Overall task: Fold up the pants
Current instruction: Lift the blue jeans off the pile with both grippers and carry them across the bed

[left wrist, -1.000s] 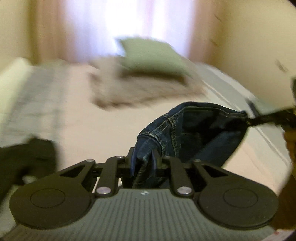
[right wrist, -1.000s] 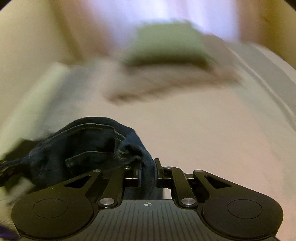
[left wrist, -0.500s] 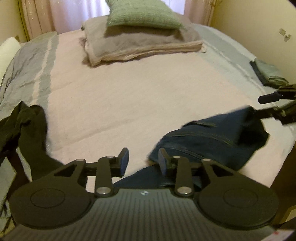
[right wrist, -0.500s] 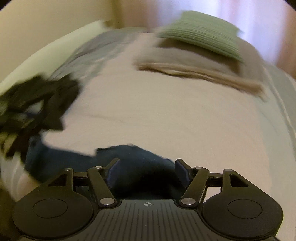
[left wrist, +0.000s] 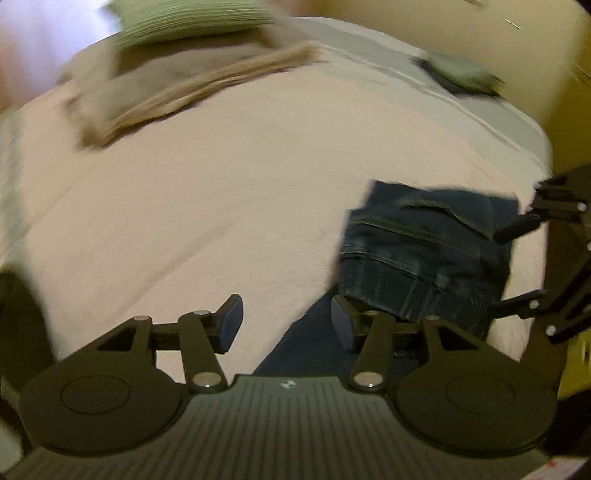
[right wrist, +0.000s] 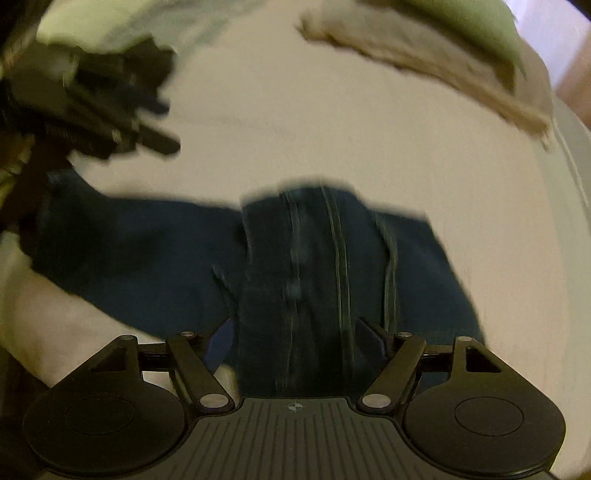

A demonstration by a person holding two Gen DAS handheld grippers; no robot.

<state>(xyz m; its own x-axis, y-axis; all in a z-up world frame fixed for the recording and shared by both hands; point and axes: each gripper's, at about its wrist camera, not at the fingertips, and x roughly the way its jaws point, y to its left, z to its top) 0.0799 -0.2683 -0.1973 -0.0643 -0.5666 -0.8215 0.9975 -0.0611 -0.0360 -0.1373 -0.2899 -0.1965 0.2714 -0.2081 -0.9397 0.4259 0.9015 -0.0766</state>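
Dark blue denim pants [left wrist: 424, 254] lie bunched on the pale pink bedspread [left wrist: 221, 192] near the bed's front right corner. My left gripper [left wrist: 286, 325] is open, with bedspread and a strip of denim between its fingers; the bunched waist part sits just past its right finger [left wrist: 341, 325]. In the right wrist view the pants [right wrist: 314, 266] spread across the bedspread, and my right gripper [right wrist: 299, 339] stands open straddling a seamed fold of denim. The right gripper [left wrist: 524, 266] shows at the right edge of the left wrist view; the left gripper [right wrist: 140, 125] is blurred at upper left in the right wrist view.
A green pillow [left wrist: 192, 18] rests on a folded beige blanket [left wrist: 177, 81] at the head of the bed. Folded grey-green clothes [left wrist: 458, 74] lie near the right edge by the yellow wall. A dark garment [left wrist: 18, 321] hangs at the left.
Both grippers have let go of the pants and opened. The pants dropped from mid-air onto the bedspread. Both grippers tilted down and moved in closer over the denim.
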